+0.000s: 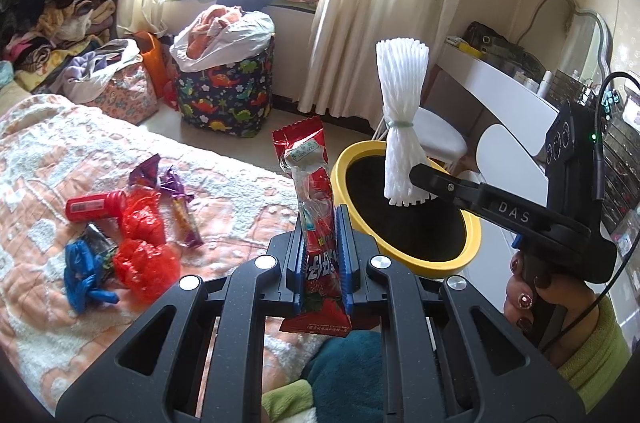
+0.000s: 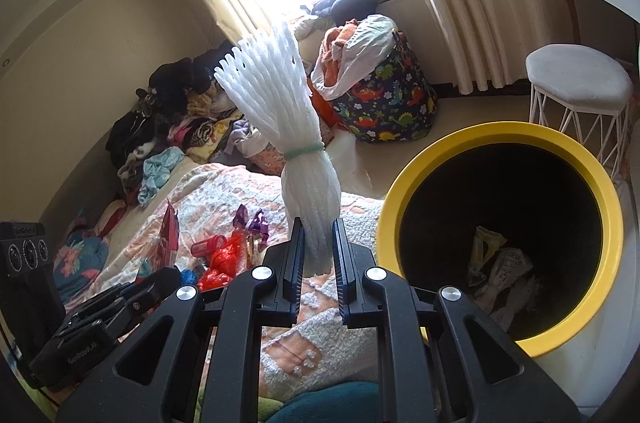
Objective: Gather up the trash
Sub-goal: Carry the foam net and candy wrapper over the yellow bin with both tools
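- Left tongs (image 1: 322, 247): clenched on a red snack wrapper (image 1: 316, 207), which stands upright between the blue pads; the top of the wrapper rises above the tips and its lower end hangs below the jaws.
- Right tongs (image 2: 316, 251): clenched on the lower end of a white foam fruit net (image 2: 296, 143); the net is tied at its waist with a pale green band (image 2: 304, 151) and fans out above it.
- In the left wrist view the same right tongs (image 1: 416, 179) come in from the right, and the foam net (image 1: 402, 95) sits over the near-right part of the bin's mouth.
- Yellow-rimmed trash bin (image 2: 500, 131): dark inside, standing just right of the bed; crumpled pale wrappers (image 2: 500, 263) lie at its bottom.
- Bed (image 1: 48, 151): covered with an orange and white textured blanket.
- Trash on the bed, left of the held wrapper: a red cylindrical tube (image 1: 94, 207), two crumpled red plastic bags (image 1: 144, 247), a blue crumpled bag (image 1: 82, 275), purple candy wrappers (image 1: 160, 181).
- A hand (image 1: 524, 299) with dark painted nails and a green sleeve grips the right handle.
- Far side: dinosaur-print basket (image 1: 228, 95) stuffed with clothes, cream curtains (image 1: 384, 3), bright window.
- Right side: white stool (image 2: 576, 79) beyond the bin, white dressing table (image 1: 500, 79) with a mirror.
- Clothes pile (image 2: 168, 115) at far left of the bed.
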### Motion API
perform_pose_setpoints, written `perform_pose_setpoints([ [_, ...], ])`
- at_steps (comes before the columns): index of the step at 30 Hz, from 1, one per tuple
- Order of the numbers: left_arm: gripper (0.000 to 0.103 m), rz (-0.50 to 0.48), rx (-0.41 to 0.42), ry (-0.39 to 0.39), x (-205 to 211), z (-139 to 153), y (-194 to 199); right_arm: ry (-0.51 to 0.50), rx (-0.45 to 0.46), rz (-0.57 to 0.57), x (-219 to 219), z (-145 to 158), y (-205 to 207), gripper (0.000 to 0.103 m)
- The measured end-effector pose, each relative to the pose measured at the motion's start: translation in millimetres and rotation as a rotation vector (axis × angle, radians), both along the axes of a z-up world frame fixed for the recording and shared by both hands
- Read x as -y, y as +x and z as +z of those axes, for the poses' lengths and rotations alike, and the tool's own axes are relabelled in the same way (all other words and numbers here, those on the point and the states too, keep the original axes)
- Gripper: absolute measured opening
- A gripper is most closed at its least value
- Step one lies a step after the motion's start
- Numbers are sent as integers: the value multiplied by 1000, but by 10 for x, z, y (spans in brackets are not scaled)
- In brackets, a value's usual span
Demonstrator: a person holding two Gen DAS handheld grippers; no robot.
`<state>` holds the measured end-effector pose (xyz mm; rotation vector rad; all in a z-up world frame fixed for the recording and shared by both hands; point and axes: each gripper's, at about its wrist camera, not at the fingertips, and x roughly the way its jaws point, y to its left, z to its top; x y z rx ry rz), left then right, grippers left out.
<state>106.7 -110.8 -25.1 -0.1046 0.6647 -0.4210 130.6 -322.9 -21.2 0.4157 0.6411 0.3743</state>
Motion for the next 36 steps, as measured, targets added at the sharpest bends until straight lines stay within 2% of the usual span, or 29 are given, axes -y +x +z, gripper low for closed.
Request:
perform_pose_setpoints([
  [19,9,-72,-23,21,341,-121,137,45,-48,-129,422,-106,71,14],
  [36,9,-139,-44,34,692,-264,303,37,-114,-237,748,-329,132,14],
])
